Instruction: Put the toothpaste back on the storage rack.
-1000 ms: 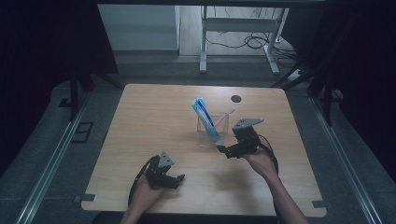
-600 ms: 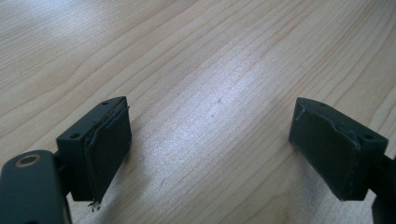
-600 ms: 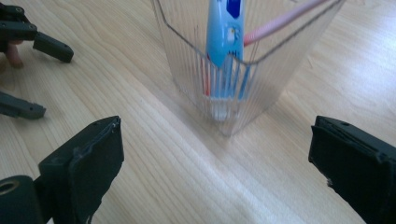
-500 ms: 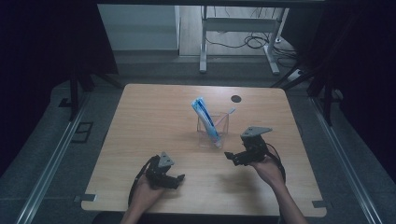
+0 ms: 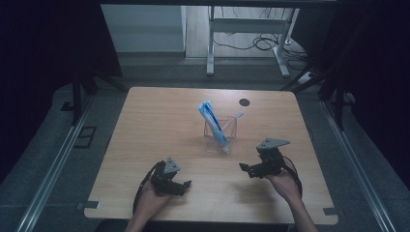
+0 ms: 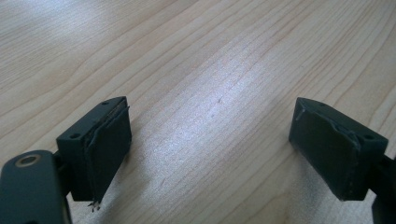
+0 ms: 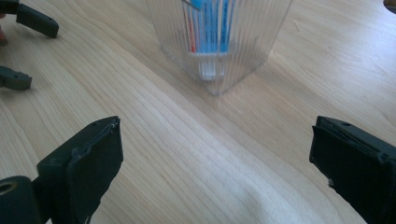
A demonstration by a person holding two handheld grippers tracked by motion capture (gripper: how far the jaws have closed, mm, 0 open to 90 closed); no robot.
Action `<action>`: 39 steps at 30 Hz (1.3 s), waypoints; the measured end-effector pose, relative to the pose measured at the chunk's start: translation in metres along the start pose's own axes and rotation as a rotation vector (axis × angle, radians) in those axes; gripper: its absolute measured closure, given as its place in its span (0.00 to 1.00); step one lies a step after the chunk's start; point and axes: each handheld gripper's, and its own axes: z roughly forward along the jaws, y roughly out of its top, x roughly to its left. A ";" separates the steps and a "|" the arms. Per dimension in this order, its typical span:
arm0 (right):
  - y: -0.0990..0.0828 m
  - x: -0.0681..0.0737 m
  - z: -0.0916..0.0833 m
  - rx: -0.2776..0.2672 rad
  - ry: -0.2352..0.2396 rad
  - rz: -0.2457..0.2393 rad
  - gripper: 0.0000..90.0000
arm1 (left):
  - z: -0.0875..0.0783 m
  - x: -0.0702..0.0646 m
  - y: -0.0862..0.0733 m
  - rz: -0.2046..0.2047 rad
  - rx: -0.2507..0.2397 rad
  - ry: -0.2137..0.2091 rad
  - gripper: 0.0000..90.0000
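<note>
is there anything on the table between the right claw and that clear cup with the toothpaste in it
Nothing visible. The right claw is open and points at the clear cup, with bare wooden table between them. The left claw sits off to the side, out of that path.

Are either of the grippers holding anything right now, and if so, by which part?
Nothing is held. The left gripper and the right gripper are both open over bare table. The toothpaste tube stands in the clear cup, untouched.
</note>
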 end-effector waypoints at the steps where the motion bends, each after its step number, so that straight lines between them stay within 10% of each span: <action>1: -0.004 -0.001 -0.002 0.000 -0.005 0.000 0.03 | 0.000 0.000 0.000 0.001 0.000 0.000 0.14; 39: -0.084 -0.002 -0.012 0.039 -0.063 0.074 0.03 | 0.000 0.000 0.000 0.000 0.000 0.000 0.14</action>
